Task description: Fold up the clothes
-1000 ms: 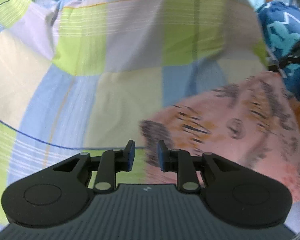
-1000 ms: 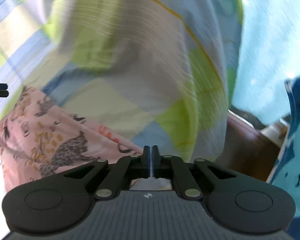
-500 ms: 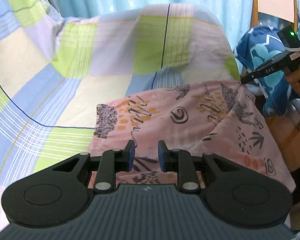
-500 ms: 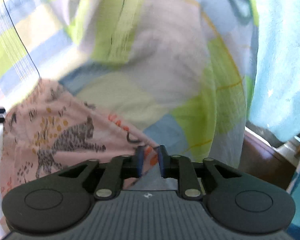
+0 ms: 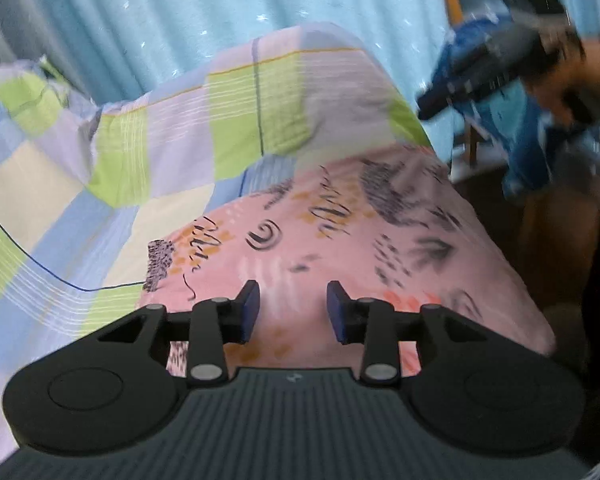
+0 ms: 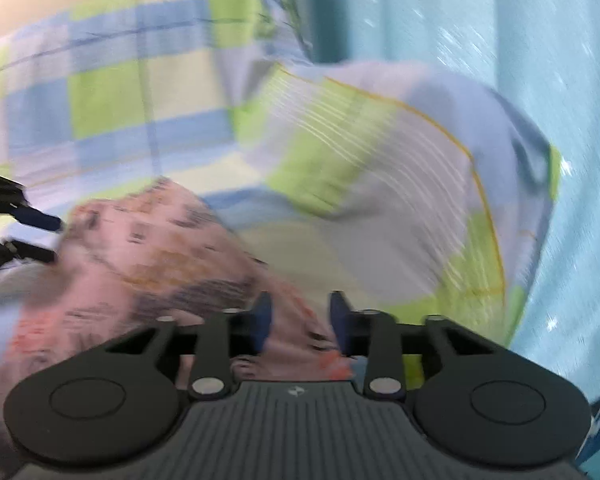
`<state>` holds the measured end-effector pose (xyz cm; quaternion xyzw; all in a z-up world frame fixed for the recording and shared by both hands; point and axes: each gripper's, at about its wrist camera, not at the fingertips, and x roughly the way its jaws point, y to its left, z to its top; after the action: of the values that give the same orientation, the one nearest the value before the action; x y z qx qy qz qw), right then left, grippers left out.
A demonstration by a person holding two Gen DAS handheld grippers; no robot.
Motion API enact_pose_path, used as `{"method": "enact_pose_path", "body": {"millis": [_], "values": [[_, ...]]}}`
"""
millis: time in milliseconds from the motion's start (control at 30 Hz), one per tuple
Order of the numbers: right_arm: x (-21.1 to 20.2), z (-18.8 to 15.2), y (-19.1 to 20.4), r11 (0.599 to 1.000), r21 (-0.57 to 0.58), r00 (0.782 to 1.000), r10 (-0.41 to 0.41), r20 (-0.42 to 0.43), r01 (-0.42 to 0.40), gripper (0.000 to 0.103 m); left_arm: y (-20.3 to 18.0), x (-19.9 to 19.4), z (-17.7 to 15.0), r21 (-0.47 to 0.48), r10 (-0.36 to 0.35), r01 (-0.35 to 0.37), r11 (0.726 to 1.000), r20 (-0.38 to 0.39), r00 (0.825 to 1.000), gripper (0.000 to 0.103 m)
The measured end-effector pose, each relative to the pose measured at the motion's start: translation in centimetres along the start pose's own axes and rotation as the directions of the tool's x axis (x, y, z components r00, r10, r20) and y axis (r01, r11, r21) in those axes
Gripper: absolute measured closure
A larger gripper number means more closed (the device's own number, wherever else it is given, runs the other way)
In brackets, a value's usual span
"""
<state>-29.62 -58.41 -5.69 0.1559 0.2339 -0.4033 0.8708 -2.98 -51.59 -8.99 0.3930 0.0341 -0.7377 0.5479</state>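
Observation:
A pink patterned garment [image 5: 340, 236] lies folded on the checked bed sheet [image 5: 100, 184]. My left gripper [image 5: 293, 307] is open and empty, hovering above the garment's near edge. My right gripper [image 6: 300, 316] is open and empty over the garment's other side [image 6: 148, 248]; this view is blurred by motion. The right gripper also shows at the upper right of the left wrist view [image 5: 496, 68], held by a hand. The left gripper's fingertips [image 6: 32, 216] show at the left edge of the right wrist view.
A light blue curtain [image 5: 188, 20] hangs behind the bed. A blue patterned cloth [image 5: 528, 148] hangs on a wooden chair at the right. The bed's corner [image 6: 532, 184] drops off toward the curtain.
The right gripper went from shut to open, letting go of the garment, and lifted away. The left gripper opened wider and pulled back, tilting up. The garment now lies flat.

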Motion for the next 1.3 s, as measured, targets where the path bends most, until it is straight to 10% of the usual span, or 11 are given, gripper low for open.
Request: {"method": "enact_pose_path", "body": {"millis": [233,433,667,833,967,1300], "values": [[-4.4,0.4,9.0,0.956,-0.227,0.978,0.16,-0.132,-0.187,0.055,-5.3,-5.2,-1.2,-0.008,0.02,-0.021,1.0,-0.051,0.998,0.069],[-4.7,-5.0,16.0,0.795,-0.533,0.947,0.156,-0.28,-0.288,0.055,-9.5,-5.8,-2.9,-0.067,0.036,-0.044,0.997,-0.118,0.992,0.067],[-2.1,-8.6,18.2,0.799,-0.451,0.901,0.244,-0.36,-0.397,0.055,-9.3,-5.2,-3.2,-0.134,-0.006,-0.016,0.991,-0.164,0.986,0.067],[-0.9,-9.6,20.3,0.788,-0.541,0.945,0.151,-0.292,-0.293,0.056,-8.1,-5.6,-3.1,-0.218,-0.01,-0.023,0.976,-0.148,0.989,0.067],[-2.3,-9.3,20.0,0.793,-0.56,0.964,0.12,-0.239,-0.238,0.103,-8.4,-5.9,-3.0,-0.252,-0.016,-0.017,0.968,-0.13,0.991,0.067],[-5.0,-7.8,17.8,0.822,-0.549,0.988,0.107,-0.113,-0.152,0.103,-9.2,-3.2,-3.5,-0.477,0.009,-0.077,0.876,-0.144,0.99,0.072]]}}
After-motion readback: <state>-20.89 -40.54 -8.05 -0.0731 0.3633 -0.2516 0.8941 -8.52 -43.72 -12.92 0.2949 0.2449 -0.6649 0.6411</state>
